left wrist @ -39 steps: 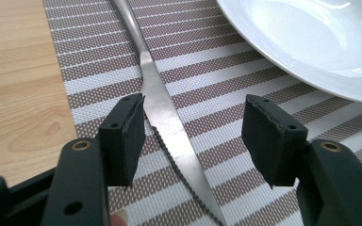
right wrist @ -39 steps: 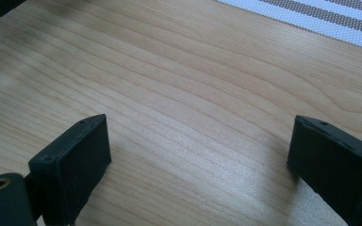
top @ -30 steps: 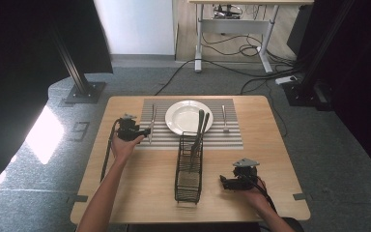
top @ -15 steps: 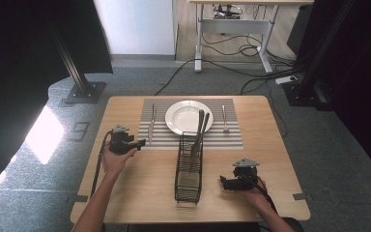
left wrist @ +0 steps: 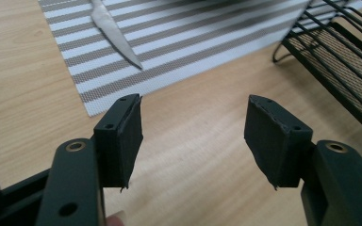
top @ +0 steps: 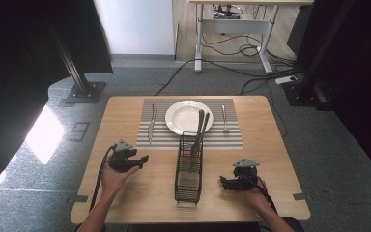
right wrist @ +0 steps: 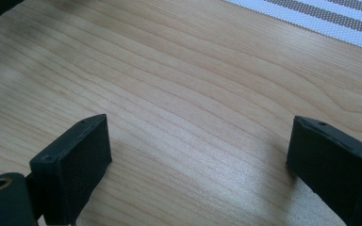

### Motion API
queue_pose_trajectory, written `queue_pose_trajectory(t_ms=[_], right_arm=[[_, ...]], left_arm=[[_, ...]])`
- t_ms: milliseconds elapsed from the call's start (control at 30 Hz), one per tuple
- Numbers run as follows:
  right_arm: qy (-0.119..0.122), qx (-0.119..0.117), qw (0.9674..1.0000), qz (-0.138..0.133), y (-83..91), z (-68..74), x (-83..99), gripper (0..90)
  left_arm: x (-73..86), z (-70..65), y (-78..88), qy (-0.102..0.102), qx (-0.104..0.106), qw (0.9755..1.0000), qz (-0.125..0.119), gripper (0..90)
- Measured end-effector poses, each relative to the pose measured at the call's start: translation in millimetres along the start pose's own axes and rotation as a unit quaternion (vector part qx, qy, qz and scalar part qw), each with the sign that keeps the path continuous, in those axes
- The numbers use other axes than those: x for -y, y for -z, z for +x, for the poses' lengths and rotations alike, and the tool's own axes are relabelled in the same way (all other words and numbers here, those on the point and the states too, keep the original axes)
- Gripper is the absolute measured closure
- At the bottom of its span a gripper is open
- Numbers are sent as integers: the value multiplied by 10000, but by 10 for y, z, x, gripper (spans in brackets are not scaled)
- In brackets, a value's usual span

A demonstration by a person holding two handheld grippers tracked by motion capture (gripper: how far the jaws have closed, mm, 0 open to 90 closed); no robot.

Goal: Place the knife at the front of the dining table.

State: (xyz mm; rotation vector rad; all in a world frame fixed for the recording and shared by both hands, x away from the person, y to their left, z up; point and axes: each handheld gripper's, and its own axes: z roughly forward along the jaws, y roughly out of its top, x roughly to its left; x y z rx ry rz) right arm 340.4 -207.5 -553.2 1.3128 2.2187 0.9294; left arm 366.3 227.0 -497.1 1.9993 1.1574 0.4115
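Knife (top: 150, 126) lies flat on the striped placemat (top: 232, 137), left of the white plate (top: 186, 118), blade pointing near; the left gripper view has its tip (left wrist: 118, 37) on the mat just inside the near-left corner. Nothing touches it.

Left gripper (top: 142, 158) sits over bare counter (top: 125, 111) near the mat's near-left corner, well apart from the knife. Jaws released, wide gap, only wood between the pads (left wrist: 129, 136).

Change: a second ago that gripper was up at the mat's left edge, right beside the knife. It has since pulled back toward the near-left, level with the counter, jaws about as wide as before. My read: knife placement is done and the hand is backing off, either to rest or to swing toward the wire rack (top: 189, 169) for the next piece.

Rack stands mid-counter, near side of the mat, with two long utensils (top: 200, 130) leaning out toward the plate. Fork (top: 224, 118) lies right of the plate on the mat. So the setting looks partly laid, with rack items left.

Right gripper (top: 224, 181) rests at the near-right, beside the rack, same spot as in the earlier frames. Jaws released, empty, pads (right wrist: 75, 165) over plain wood.

Plate, fork and rack unchanged.
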Motion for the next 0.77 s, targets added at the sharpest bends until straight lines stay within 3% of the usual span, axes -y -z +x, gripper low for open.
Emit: queue_pose_trajectory(t_ms=[233,767], right_arm=[[-5,4,10000,-3,0,2,0,69],[2,-4,10000,-2,-5,0,-2,68]], left_arm=[[127,-76,149,33,104,9999,-77,378],[132,-63,158,0,-14,10000,-69,376]])
